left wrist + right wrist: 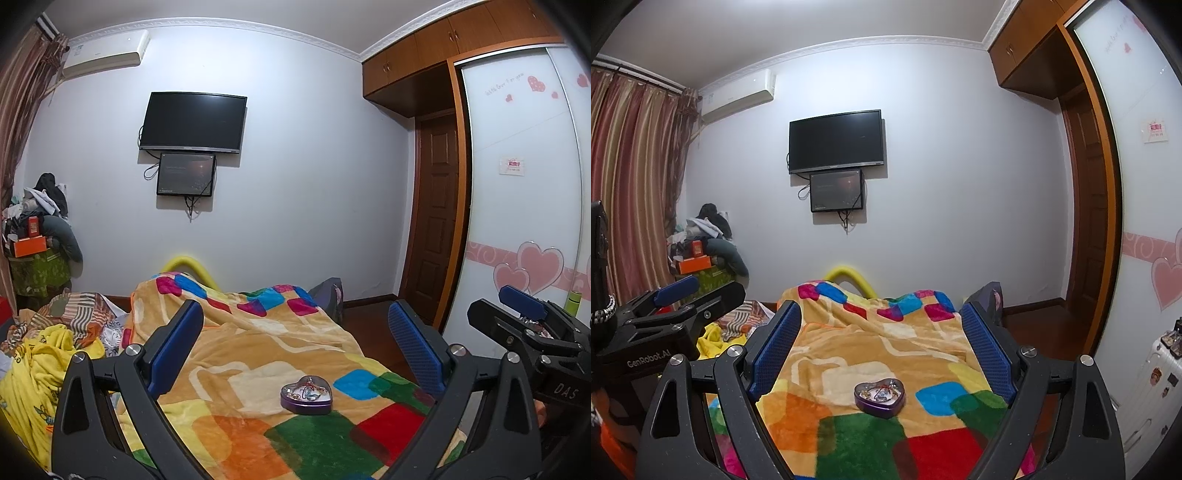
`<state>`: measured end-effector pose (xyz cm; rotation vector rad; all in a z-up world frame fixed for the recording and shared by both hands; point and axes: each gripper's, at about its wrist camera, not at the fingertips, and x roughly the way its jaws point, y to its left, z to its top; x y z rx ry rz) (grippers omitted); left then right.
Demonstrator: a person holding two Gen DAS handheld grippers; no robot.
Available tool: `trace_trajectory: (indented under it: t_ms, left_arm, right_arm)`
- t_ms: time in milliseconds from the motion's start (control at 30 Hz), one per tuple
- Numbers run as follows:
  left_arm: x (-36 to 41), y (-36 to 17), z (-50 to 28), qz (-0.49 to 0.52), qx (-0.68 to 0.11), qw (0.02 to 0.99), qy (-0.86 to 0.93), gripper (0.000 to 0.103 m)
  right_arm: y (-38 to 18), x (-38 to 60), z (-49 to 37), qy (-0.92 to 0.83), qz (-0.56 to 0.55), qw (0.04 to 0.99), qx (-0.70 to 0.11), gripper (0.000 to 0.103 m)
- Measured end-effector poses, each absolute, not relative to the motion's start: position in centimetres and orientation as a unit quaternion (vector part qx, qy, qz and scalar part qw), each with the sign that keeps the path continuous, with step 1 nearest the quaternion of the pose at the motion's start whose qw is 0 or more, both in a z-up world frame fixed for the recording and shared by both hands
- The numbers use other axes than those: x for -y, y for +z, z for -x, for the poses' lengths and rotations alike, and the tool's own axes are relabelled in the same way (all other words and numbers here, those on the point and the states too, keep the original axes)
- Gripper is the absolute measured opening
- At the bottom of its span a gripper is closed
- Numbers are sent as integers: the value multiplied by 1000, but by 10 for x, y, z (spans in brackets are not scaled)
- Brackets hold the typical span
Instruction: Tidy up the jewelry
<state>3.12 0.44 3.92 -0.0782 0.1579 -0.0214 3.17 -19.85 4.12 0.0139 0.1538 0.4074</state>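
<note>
A purple heart-shaped tin with jewelry inside sits open on the colourful blanket on the bed. It also shows in the right wrist view. My left gripper is open and empty, held above and behind the tin. My right gripper is open and empty, likewise above the tin. Each gripper shows at the edge of the other's view: the right one and the left one.
A yellow towel and striped bedding lie at the bed's left. A clothes pile with orange boxes stands in the left corner. A TV hangs on the far wall. A wardrobe and door are on the right. A white suitcase stands at the right.
</note>
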Motion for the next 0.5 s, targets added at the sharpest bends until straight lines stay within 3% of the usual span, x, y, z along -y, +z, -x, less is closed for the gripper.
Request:
trace_trajectory:
  t_ms: [500]
  left_arm:
    - [-2,37,-31,37,-82,996,-23,101]
  right_arm:
    - [45,199,-31,200,-11,977,-73,87]
